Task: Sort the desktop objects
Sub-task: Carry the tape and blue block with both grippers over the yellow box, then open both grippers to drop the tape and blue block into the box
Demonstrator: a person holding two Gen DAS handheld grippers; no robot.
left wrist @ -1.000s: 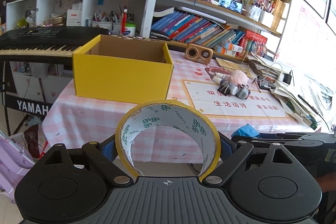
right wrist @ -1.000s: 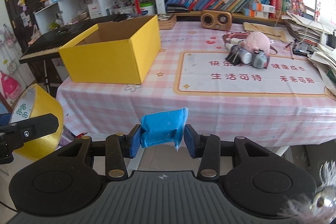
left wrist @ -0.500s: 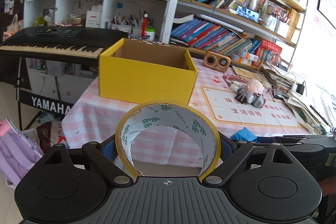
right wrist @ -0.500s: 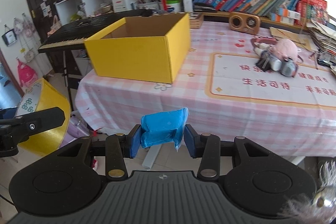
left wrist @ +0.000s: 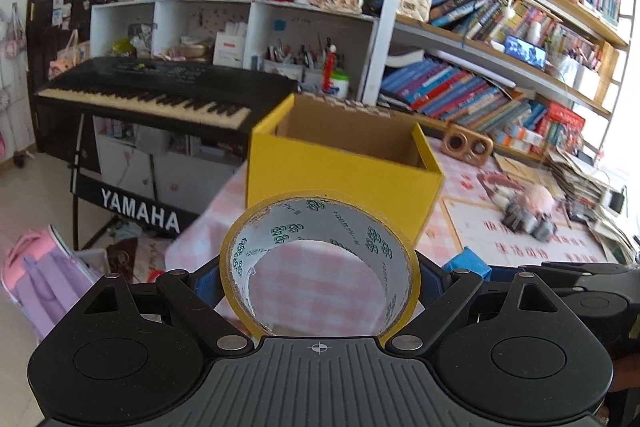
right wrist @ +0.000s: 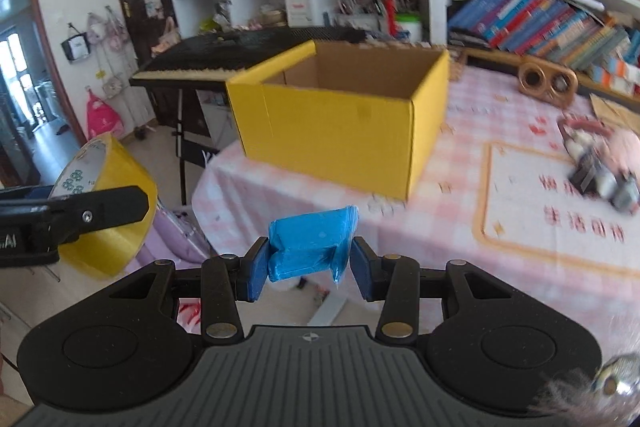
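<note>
My left gripper (left wrist: 320, 279) is shut on a yellow tape roll (left wrist: 320, 227), held in the air short of the table's near left corner. The roll also shows at the left of the right wrist view (right wrist: 108, 211). My right gripper (right wrist: 308, 263) is shut on a blue packet (right wrist: 310, 243), beside the left one; the packet's tip shows in the left wrist view (left wrist: 468, 263). An open yellow cardboard box (left wrist: 344, 167) (right wrist: 340, 131) stands on the table's left end, ahead of both grippers. Its inside looks empty as far as I can see.
The table has a pink checked cloth (right wrist: 452, 187) and a printed mat (right wrist: 560, 207). A pink plush toy with keys (left wrist: 528, 207) and a wooden speaker (left wrist: 468, 147) lie to the right. A Yamaha keyboard (left wrist: 144, 99) stands to the left; bookshelves (left wrist: 480, 67) stand behind.
Both grippers have swung left and risen, still holding the tape roll and the blue packet. The yellow box now sits nearly straight ahead instead of to the left.
</note>
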